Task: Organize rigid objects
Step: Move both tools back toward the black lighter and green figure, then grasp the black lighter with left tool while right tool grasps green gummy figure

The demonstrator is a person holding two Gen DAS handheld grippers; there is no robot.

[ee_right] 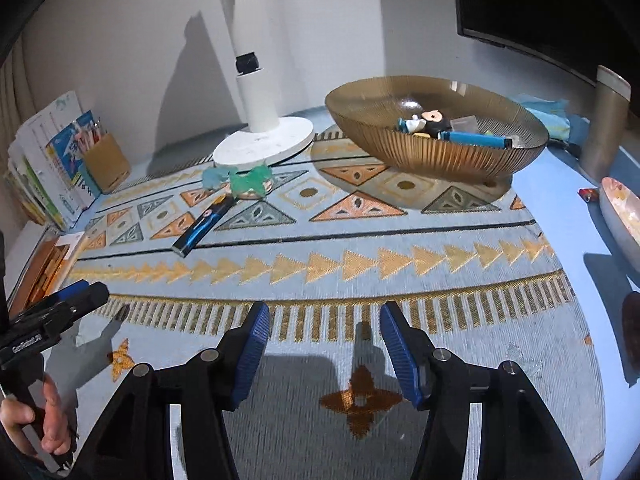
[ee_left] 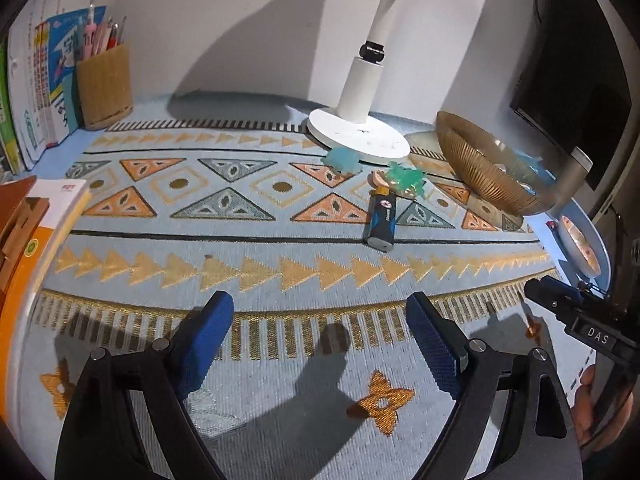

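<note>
Both grippers [ee_left: 320, 336] [ee_right: 324, 340] parted, empty, above patterned cloth [ee_right: 360, 248]; bowl's [ee_right: 436, 152] contents visible from right only; lighter [ee_left: 382, 220] near lamp [ee_left: 360, 132]

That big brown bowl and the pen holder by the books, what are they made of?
The bowl looks like tinted glass or clear plastic: amber, ribbed and glossy, with the cloth pattern showing through its wall. Which of the two, the look leaves open. The pen holder seems woven fibre or fabric over a wooden base: matte tan, finely textured sides, with a smooth pale rim at the bottom.
</note>
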